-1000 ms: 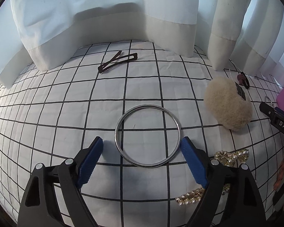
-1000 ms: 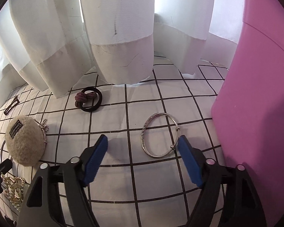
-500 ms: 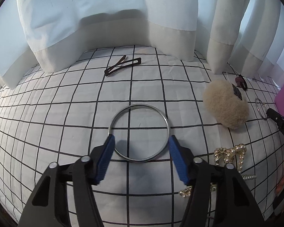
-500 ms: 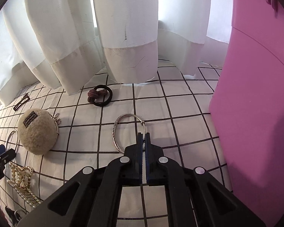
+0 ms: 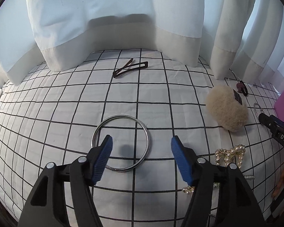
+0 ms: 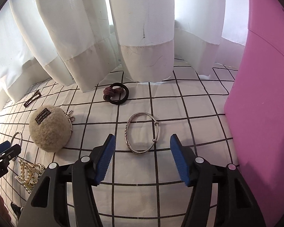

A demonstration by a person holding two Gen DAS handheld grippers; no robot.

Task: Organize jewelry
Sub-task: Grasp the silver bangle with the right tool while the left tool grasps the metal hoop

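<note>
A plain silver bangle (image 5: 120, 143) lies flat on the checked cloth. My left gripper (image 5: 141, 147) is open just above it, its left fingertip over the ring, its right fingertip outside it. A patterned silver bracelet (image 6: 142, 132) lies on the cloth in the right wrist view. My right gripper (image 6: 142, 147) is open and empty just behind it. A pink box (image 6: 263, 102) stands close on the right.
A fluffy beige coin purse (image 5: 227, 108) (image 6: 49, 127), a pearl hair clip (image 5: 231, 156) (image 6: 29, 173), a brown snap clip (image 5: 130, 68) and a black hair tie with a maroon knot (image 6: 116, 93) lie on the cloth. White curtains (image 6: 142, 37) hang along the far edge.
My right gripper was shut at the bracelet half a second ago and has opened; the bracelet lies on the cloth. My left gripper narrowed, then widened, shifting right over the bangle.
</note>
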